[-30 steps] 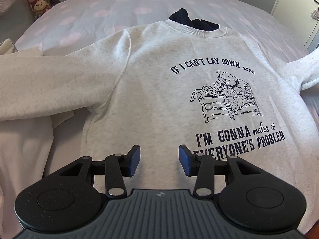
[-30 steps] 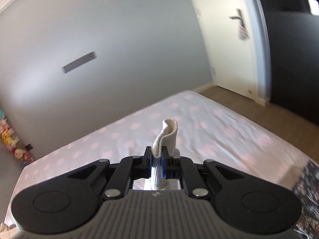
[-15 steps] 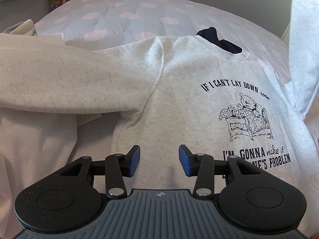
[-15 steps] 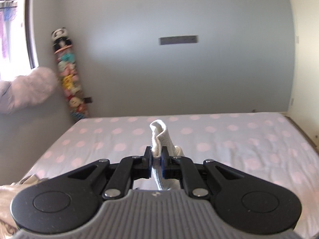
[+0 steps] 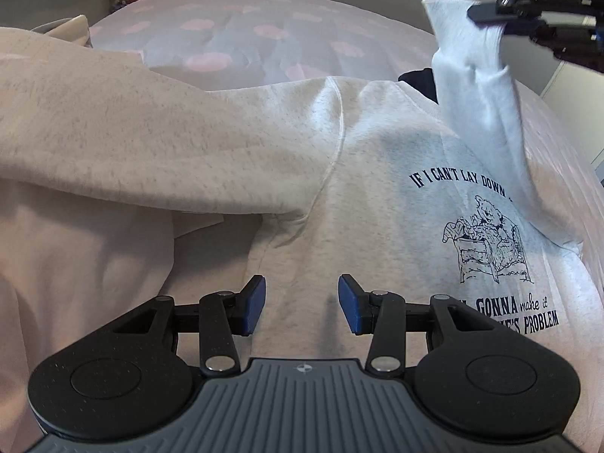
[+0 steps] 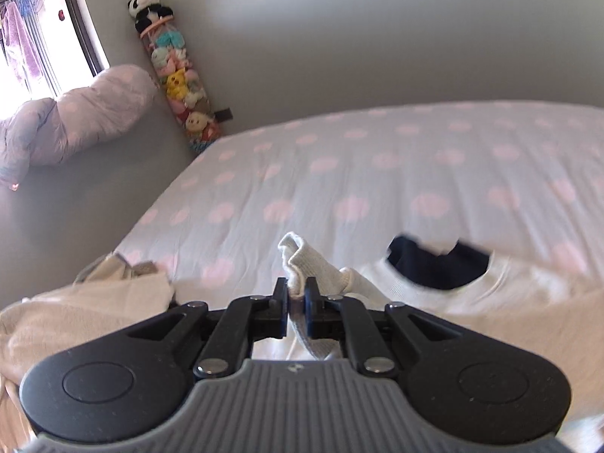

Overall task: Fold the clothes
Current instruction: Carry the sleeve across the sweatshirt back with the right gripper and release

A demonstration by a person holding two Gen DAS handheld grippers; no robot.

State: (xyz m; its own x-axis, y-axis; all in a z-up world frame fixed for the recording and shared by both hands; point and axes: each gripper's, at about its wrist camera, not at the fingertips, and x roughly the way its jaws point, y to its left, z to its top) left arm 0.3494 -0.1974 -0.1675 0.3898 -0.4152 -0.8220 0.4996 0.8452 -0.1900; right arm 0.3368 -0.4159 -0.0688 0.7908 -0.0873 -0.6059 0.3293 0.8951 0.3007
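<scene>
A light grey sweatshirt (image 5: pixel 339 196) with a dark printed bear and lettering lies face up on the bed. Its left sleeve (image 5: pixel 113 143) stretches out flat to the left. My left gripper (image 5: pixel 301 304) hovers open just above the lower front of the sweatshirt, with nothing between its blue pads. My right gripper (image 6: pixel 297 304) is shut on the sweatshirt's right sleeve cuff (image 6: pixel 305 260). In the left wrist view that gripper (image 5: pixel 528 11) holds the sleeve (image 5: pixel 479 113) up above the chest, hanging across the neckline. The sweatshirt's collar (image 6: pixel 502 279) lies beyond the cuff.
The bed (image 6: pixel 377 173) has a pale sheet with pink dots. A dark navy garment (image 6: pixel 438 268) lies under the collar. A cream garment (image 5: pixel 68 271) is heaped at the left. Stuffed toys (image 6: pixel 177 83) hang in the corner beside a bundled duvet (image 6: pixel 75 120).
My right gripper swung left and down with the cuff, bringing the right sleeve over the sweatshirt's chest. My left gripper slid left along the lower front and stayed open.
</scene>
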